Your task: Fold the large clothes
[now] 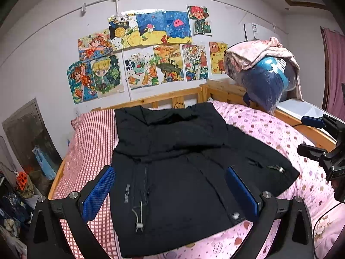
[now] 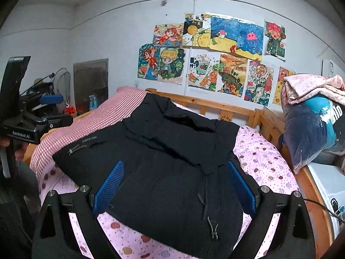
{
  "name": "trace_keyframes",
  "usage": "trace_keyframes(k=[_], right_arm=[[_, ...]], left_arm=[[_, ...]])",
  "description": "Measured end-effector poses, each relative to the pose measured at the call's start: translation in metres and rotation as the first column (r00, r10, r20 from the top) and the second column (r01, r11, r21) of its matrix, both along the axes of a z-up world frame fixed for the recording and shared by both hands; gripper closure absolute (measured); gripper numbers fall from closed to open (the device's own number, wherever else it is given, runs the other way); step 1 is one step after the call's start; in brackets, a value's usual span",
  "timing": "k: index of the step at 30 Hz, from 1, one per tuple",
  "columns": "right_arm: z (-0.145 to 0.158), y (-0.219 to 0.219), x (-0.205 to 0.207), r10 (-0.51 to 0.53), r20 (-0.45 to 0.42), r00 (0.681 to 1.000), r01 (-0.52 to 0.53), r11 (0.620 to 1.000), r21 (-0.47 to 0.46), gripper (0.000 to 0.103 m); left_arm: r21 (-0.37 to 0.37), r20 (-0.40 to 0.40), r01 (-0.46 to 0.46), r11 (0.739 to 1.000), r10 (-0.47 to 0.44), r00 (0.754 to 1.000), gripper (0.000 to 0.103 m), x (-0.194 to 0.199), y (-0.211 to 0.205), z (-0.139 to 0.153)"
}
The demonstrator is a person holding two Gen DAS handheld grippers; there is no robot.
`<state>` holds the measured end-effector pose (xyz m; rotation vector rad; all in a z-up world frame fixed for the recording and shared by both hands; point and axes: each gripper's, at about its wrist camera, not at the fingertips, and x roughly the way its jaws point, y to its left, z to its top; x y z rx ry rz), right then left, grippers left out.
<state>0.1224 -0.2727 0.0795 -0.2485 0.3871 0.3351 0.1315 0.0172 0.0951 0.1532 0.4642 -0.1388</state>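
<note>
"GenRobot.AI" is printed on the left gripper (image 2: 54,110) body in the right wrist view; one drawing (image 2: 257,84) on the wall reads "2024". The black jacket (image 1: 172,164), matte padded cloth with drawcords and a metal snap (image 1: 235,215), lies partly folded on the bed (image 1: 269,133), over its pink dotted quilt and red checked sheet. Both the left gripper (image 1: 170,191) and the right gripper (image 2: 174,186) hang above the jacket with ribbed blue pads wide apart, holding nothing. A plastic-wrapped bundle (image 1: 265,79) sits beyond the bed's wooden rail.
</note>
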Motion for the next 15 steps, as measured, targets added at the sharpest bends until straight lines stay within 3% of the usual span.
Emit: trace_keyframes(k=[15], right_arm=[[-0.063,-0.035,0.002,-0.070,-0.118,0.990,0.077,0.995,0.056,0.010]], left_arm=[[0.055,-0.083,0.053,0.997,-0.048,0.995,0.000,-0.007,0.011,-0.061]])
